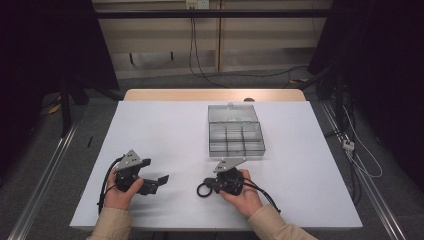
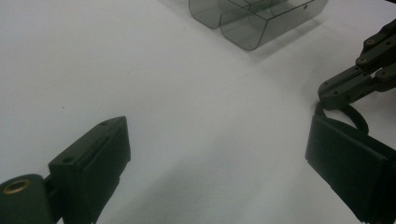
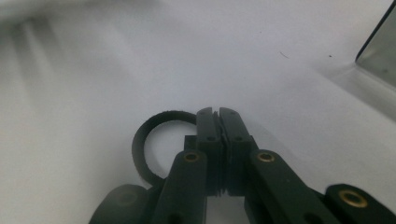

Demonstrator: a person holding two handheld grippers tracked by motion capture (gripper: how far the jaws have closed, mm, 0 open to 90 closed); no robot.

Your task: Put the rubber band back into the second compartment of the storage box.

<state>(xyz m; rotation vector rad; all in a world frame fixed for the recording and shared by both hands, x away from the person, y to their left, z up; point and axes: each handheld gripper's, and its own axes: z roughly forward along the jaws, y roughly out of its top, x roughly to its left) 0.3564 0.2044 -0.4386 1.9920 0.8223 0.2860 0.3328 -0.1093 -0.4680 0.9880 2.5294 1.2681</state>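
Right gripper (image 1: 209, 186), lower centre of the high view, is clamped on a black ring (image 3: 150, 140) with its jaws pressed together on the band, low over the white table (image 1: 165, 130). Left gripper (image 1: 156, 183), lower left, is spread wide and empty. Likely next: carry the ring to the clear compartment box (image 1: 236, 131) at upper centre (lid open). Keep the pinch firm; lift clear of the table first.

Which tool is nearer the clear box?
Right. The right tool lies just in front of the clear box, shut on a black ring. The left tool lies open, farther off to the box's left.
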